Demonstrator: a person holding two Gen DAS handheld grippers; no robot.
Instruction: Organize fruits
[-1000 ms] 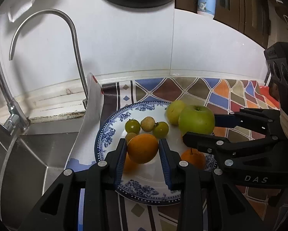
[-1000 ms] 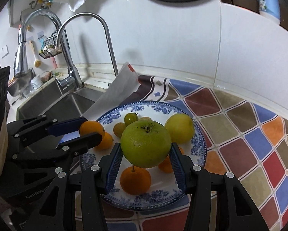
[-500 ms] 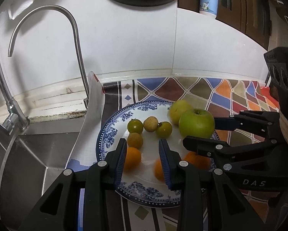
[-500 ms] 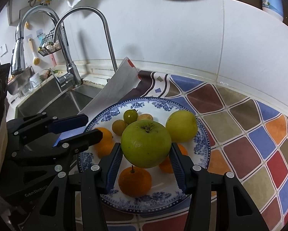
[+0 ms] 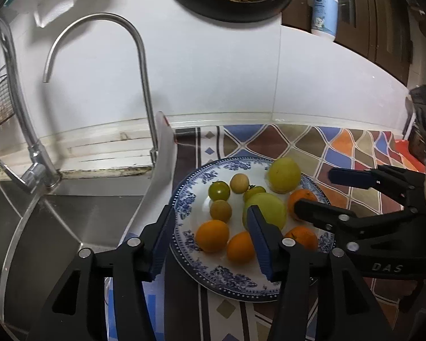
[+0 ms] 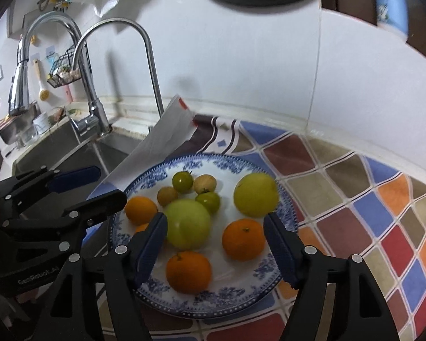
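Left wrist view: my left gripper is opening with nothing gripped, the oranges lying free on the plate at lower centre. I'd lift clear without nudging them. Its right finger hides part of the green apple.

Right wrist view: my right gripper is opening too, the apple blurred and apparently released, mid-frame on the plate; whether it has settled I can't tell.

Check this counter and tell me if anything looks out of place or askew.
One thing: the white sheet beside the sink has its corner curled up off the patterned counter mat, with the blue-and-white plate lying on its edge. All the fruit sits on the plate; nothing is spilled.
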